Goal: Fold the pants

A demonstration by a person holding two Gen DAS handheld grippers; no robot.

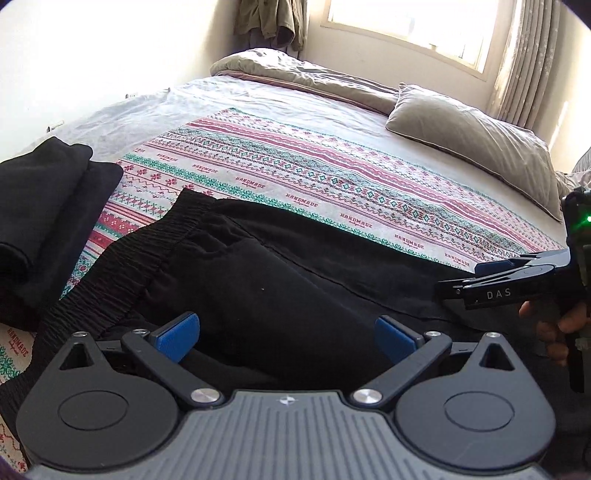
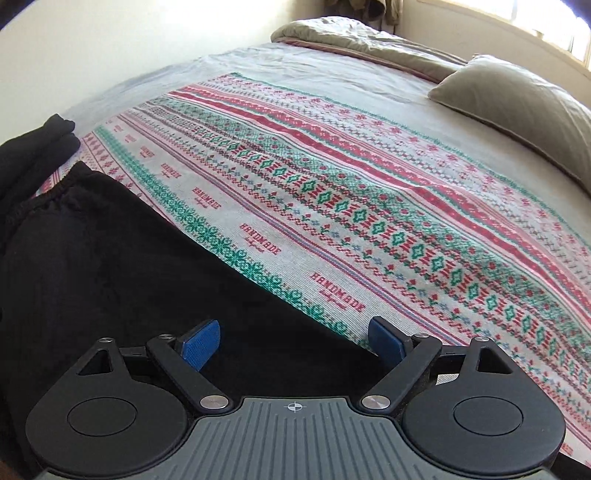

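Observation:
Black pants (image 1: 266,273) lie flat on the patterned blanket (image 1: 295,166), with the elastic waistband (image 1: 122,273) at the left. My left gripper (image 1: 287,341) is open, its blue pads spread just above the upper part of the pants. My right gripper (image 2: 293,345) is open over the pants' far edge (image 2: 147,266), where black cloth meets the blanket (image 2: 369,206). The right gripper also shows at the right of the left wrist view (image 1: 491,284), seen side-on low over the pants.
A stack of folded black clothes (image 1: 44,206) sits at the left, next to the waistband. A grey pillow (image 1: 476,147) and a bunched duvet (image 1: 295,70) lie at the far side of the bed. A window (image 1: 413,22) and curtains are behind.

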